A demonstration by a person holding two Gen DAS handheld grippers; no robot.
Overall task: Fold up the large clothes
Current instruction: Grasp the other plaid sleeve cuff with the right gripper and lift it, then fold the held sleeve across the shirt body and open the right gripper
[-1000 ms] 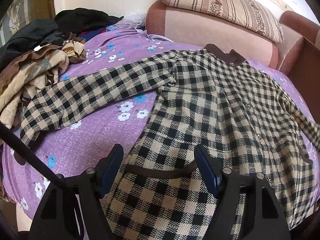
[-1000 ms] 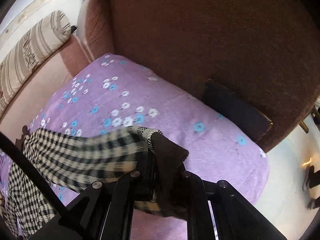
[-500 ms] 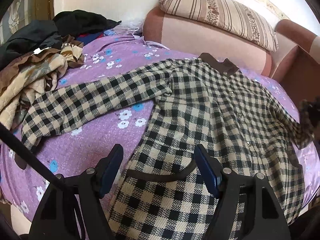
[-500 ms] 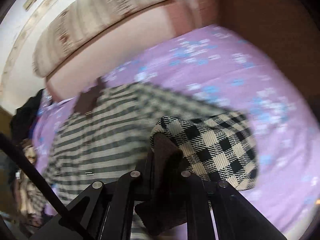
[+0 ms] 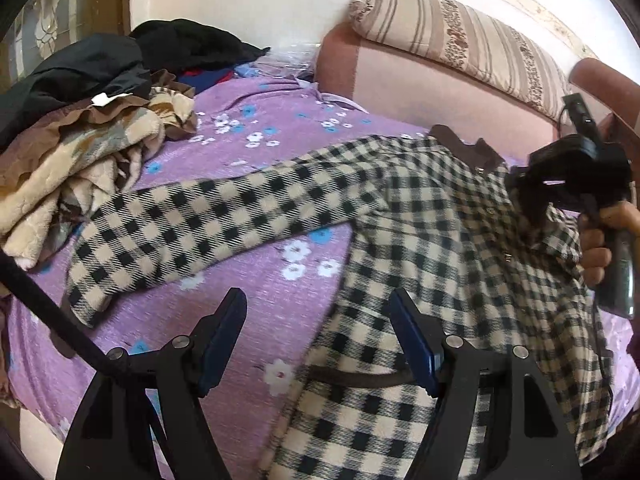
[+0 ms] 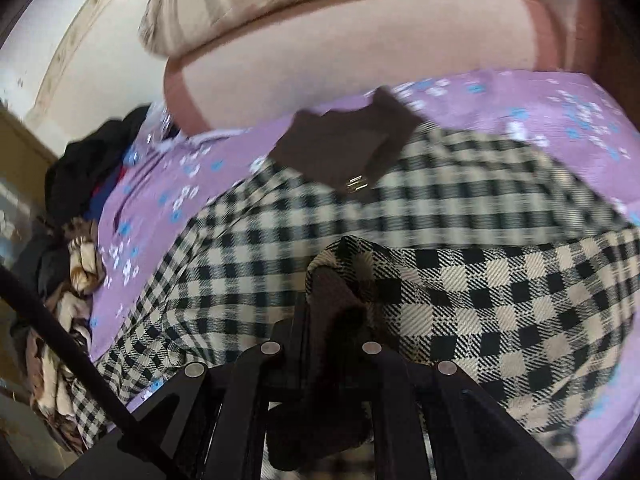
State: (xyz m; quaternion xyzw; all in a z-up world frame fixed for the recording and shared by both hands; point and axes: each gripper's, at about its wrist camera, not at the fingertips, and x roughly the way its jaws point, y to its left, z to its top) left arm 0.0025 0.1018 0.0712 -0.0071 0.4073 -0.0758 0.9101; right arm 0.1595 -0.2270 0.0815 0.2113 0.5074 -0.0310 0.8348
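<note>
Across the purple floral sheet [image 5: 256,312] lies the checked coat [image 5: 440,248], one sleeve out twd frame left; left gripper [image 5: 316,336] at bottom centre, jaws spread, over its hem; right gripper [image 6: 320,320] pinching the brown cuff [image 6: 332,292], sleeve doubled over the body

Domestic interior, a living or sleeping room in a home. Evidence: a sofa [image 5: 420,80] upholstered in pink with brown trim, a striped bolster cushion [image 5: 460,36] on its back, and a purple floral cover [image 5: 260,152] spread over the seat. A heap of unsorted clothes [image 5: 80,132] lies at one end. A plain pale wall [image 5: 240,0] carries a patterned border strip.
</note>
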